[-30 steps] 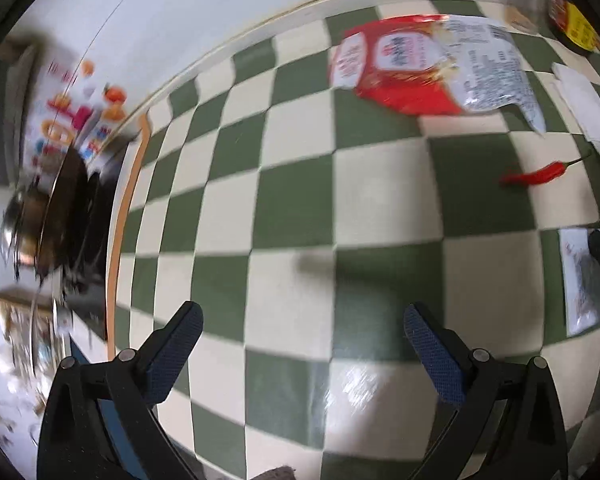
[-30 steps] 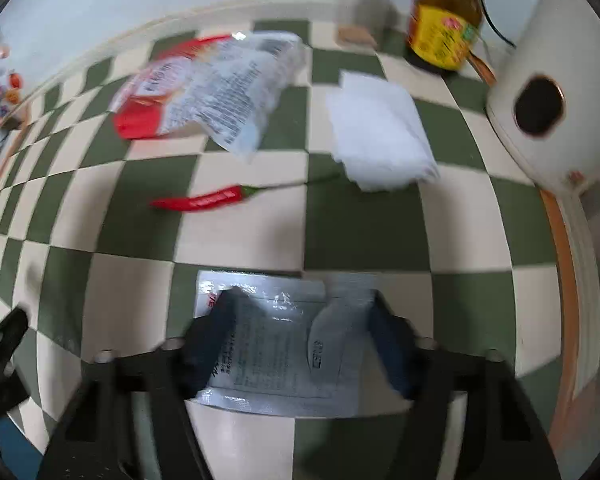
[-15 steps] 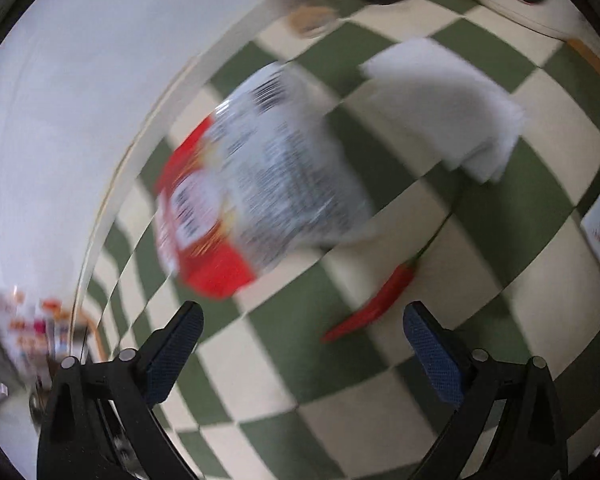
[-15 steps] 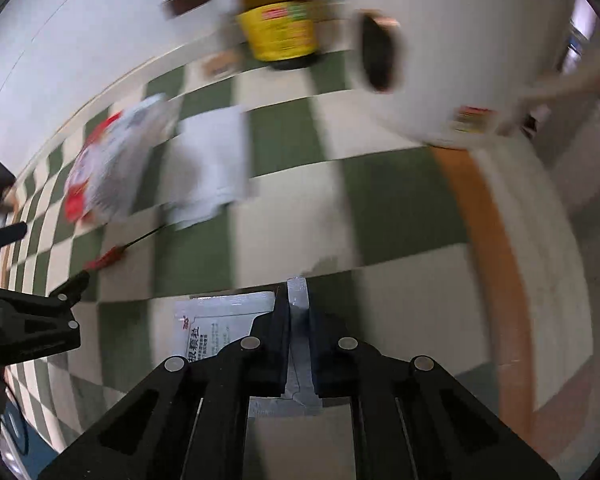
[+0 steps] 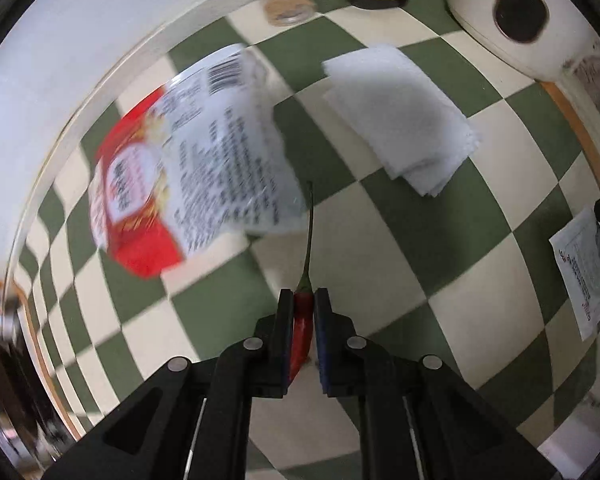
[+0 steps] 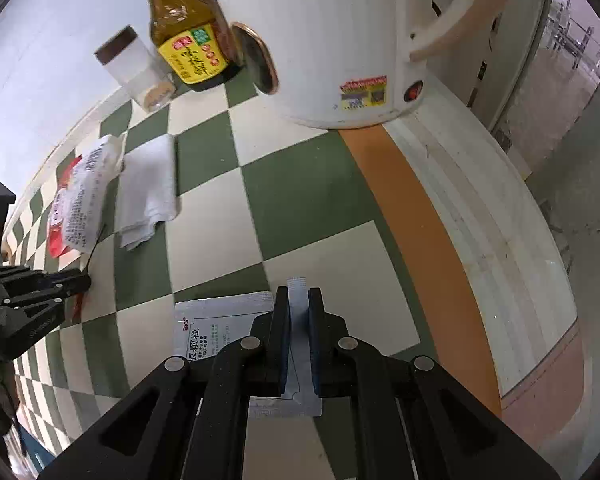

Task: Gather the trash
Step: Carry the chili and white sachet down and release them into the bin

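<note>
My left gripper (image 5: 303, 295) is shut on a red chili pepper (image 5: 302, 328) whose green stem points away from me over the checkered tablecloth (image 5: 400, 248). My right gripper (image 6: 299, 295) is shut on the edge of a silver sachet (image 6: 224, 328) with printed text; the sachet also shows in the left wrist view (image 5: 584, 268). A red and white snack wrapper (image 5: 188, 176) lies beyond the chili, and it shows in the right wrist view (image 6: 80, 204). A folded white paper napkin (image 5: 400, 116) lies to the right of it. The left gripper shows in the right wrist view (image 6: 82, 280).
A brown sauce bottle with a yellow label (image 6: 188, 36), a small clear jar with a dark lid (image 6: 136, 72) and a white electric kettle (image 6: 340, 32) stand at the back. The table's orange edge (image 6: 412, 216) runs along the right.
My left gripper has swung toward the chili and closed on it. My right gripper has closed on the sachet and turned toward the kettle.
</note>
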### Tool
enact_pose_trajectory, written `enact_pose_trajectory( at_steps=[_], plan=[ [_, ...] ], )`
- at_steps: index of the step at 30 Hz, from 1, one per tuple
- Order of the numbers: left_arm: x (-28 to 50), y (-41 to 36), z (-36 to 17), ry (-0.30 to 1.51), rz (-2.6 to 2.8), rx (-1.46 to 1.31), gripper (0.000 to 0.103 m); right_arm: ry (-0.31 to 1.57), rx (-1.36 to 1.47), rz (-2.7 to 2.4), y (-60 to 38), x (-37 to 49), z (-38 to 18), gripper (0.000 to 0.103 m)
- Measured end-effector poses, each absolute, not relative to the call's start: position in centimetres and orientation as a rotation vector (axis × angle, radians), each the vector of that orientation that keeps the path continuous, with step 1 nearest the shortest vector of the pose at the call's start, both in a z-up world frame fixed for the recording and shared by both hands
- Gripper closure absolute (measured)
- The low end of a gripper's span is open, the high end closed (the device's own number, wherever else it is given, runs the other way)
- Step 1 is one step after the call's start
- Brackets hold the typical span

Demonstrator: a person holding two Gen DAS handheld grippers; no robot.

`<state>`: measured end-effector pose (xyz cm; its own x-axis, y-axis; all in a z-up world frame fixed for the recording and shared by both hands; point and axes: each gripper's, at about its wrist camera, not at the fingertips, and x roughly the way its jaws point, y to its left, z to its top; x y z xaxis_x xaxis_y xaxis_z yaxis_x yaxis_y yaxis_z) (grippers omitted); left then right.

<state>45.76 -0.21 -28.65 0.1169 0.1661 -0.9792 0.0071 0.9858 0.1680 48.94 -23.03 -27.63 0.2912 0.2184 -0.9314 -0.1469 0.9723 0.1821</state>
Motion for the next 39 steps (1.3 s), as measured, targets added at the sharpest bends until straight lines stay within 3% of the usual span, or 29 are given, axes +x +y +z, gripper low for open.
enact_pose_trajectory(
  at_steps=[14, 23, 31, 39],
  plan=[
    [30.6, 1.0, -20.7, 1.24, 0.307, -0.038, 0.095, 1.097, 0.046, 0.327, -20.3, 40.1, -19.2, 0.095],
    [14.1, 2.9, -18.5, 1.135, 0.3, -0.083, 0.095, 1.038, 0.025, 0.305, -20.5, 23.3, -15.2, 0.095],
    [4.6, 1.8, -23.4, 1.253, 0.26, -0.19, 0.095, 1.178, 0.063, 0.285, -21.6, 9.9, -18.7, 0.095],
    [1.0, 1.2, -36.0, 1.445, 0.254, -0.38, 0.095, 1.37, -0.001, 0.284, -21.8, 4.3, -29.9, 0.095]
  ],
)
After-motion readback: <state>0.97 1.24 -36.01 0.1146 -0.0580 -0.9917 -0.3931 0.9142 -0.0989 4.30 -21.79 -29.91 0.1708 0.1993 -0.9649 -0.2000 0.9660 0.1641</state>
